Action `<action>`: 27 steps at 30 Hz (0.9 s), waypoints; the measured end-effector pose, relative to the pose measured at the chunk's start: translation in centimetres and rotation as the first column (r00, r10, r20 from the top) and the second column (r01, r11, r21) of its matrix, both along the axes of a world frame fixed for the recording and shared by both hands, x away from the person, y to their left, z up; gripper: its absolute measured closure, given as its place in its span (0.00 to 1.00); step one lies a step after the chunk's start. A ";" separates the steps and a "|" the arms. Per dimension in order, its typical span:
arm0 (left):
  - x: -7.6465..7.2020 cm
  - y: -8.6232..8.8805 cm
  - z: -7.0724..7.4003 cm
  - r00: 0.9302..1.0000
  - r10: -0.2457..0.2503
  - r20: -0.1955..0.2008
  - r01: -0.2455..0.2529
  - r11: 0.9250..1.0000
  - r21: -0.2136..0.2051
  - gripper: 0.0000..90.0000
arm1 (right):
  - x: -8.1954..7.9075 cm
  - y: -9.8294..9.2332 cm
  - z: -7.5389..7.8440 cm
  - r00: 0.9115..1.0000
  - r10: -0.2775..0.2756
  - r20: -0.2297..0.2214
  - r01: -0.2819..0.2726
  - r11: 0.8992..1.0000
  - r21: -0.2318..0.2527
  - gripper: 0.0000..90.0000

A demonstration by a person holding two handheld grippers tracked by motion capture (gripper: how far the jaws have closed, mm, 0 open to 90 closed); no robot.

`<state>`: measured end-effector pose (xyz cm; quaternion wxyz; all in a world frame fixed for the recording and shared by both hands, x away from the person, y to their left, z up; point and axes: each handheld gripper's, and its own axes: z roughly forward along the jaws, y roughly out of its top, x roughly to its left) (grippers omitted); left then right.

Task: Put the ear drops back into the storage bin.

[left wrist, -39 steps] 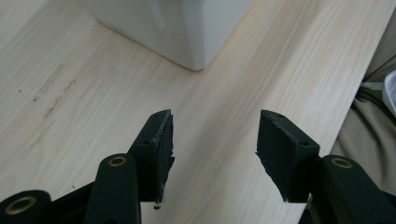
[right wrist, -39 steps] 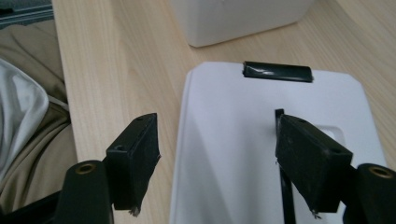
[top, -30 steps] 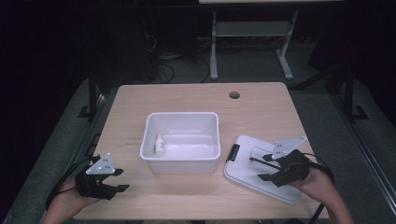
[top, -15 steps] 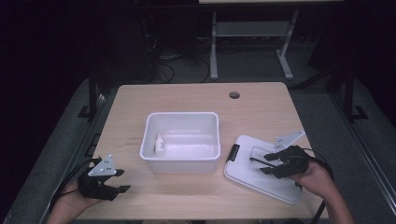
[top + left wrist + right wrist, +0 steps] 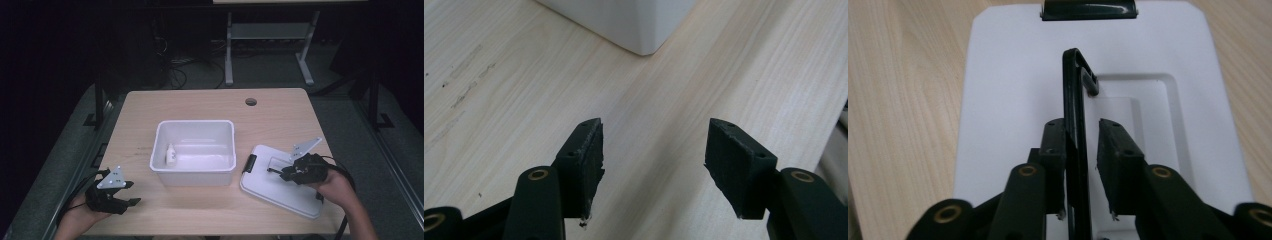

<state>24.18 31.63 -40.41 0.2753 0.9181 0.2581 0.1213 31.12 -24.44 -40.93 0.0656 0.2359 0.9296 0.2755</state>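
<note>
We see the white lid (image 5: 280, 182) lying flat on the counter (image 5: 200, 105) at the near right, just to the right of the open white bin (image 5: 195, 150), with its black latch (image 5: 248, 163) at the left end. Our right hand-held gripper (image 5: 276, 172) sits over the middle of the lid, and in the right gripper view its jaws have just been closing around the lid's raised black handle (image 5: 1077, 100): the left pad touches the handle while a narrow gap remains at the right pad, so they are not yet clamped. Our left hand-held gripper (image 5: 131, 194) rests low at the near left corner of the counter, well apart from the lid, its jaws standing apart with nothing between them (in the left gripper view, bare wood lies under them and a corner of the bin beyond). A small white bottle (image 5: 171, 155) stands inside the bin against its left wall.
</note>
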 end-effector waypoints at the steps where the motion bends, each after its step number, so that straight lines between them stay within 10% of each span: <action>1: 0.0 0.0 -0.1 1.000 -0.001 -0.001 0.001 1.000 0.005 0.45 | 0.1 0.0 0.0 1.000 0.003 0.005 -0.003 1.000 -0.001 0.84; 27: 0.1 -0.3 -0.7 1.000 0.001 -0.007 -0.001 1.000 0.007 0.42 | 1.4 -0.6 0.3 0.999 0.041 0.011 -0.041 0.999 -0.013 0.93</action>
